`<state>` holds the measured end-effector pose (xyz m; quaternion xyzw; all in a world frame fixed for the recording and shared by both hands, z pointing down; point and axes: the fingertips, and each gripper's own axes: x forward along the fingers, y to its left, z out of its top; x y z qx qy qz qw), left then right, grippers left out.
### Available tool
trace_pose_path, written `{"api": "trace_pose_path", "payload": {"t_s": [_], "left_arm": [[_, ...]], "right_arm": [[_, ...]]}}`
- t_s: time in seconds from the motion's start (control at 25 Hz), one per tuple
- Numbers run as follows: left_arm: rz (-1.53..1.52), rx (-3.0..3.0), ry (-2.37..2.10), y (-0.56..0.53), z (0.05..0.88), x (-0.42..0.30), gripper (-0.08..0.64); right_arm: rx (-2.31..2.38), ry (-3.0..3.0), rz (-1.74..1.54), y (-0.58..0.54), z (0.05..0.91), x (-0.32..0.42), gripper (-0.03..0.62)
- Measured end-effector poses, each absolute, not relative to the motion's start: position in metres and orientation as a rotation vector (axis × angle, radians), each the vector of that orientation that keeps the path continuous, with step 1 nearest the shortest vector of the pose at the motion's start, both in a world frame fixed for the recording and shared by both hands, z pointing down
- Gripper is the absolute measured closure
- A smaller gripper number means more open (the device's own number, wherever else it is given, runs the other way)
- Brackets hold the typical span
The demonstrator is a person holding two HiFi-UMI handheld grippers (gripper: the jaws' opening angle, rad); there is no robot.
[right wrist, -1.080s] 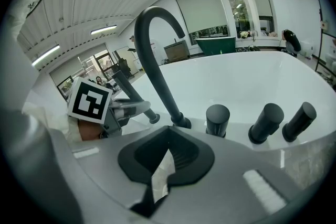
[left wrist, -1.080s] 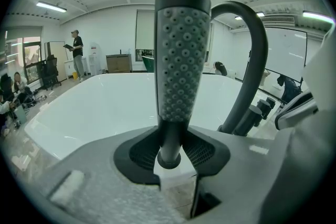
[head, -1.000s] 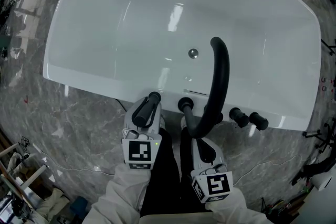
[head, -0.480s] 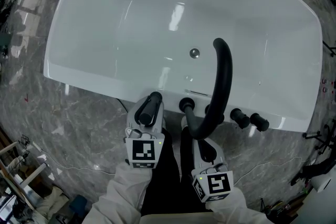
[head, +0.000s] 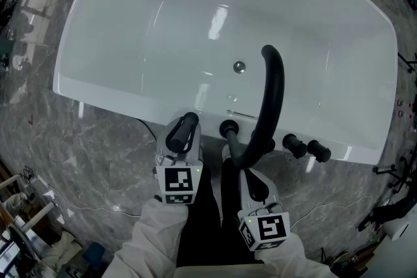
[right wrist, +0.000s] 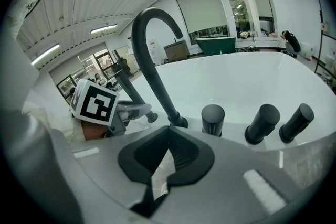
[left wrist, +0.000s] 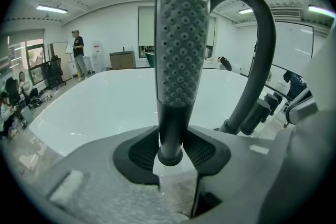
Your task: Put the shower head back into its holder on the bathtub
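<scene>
Now the shower head (left wrist: 181, 50) stands nearly upright on the tub's (head: 111, 101) near rim, left of the spout's (head: 273, 94) base. Its nozzle face is turned toward the left gripper (head: 185, 140). That gripper's jaws have just been opening and stand wide. The handle's foot is between the pads, which lie just beside it and seem not to press. I judge this a release: the foot looks seated in its holder, so the head stands without a squeeze, though the holder itself is hidden behind the foot and the jaws. Easing the jaws apart before backing off would spare the head a tug out of its seat. The right gripper (right wrist: 168, 155) hangs near the spout's base, jaws a little apart with nothing between them, idle and out of the left one's way. 3 knobs (right wrist: 262, 123) line the rim to the spout's right, untouched.
</scene>
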<state>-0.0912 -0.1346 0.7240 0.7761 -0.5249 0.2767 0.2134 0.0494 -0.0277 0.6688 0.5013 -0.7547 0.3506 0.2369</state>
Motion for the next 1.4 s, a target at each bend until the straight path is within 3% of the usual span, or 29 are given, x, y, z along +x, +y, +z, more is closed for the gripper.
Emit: {"api": "trace_pose_path", "payload": {"t_s": [0.88,1.04,1.4], "left_arm": [[0.838,2.116,-1.423,-0.097,0.715,-0.091,0.405],[0.829,2.109,-1.474,-0.09,0.695,-0.094,0.481],[0.776,2.071,-1.596,-0.077,0.615,-0.097,0.554]], "right_arm": [[1.36,-2.126,0.948,-0.023,0.648,0.051,0.586],[1.347,-2.173,0.921,-0.031,0.632,0.051,0.587],[1.27,-2.311,0.829,-0.049,0.562,0.051,0.586]]}}
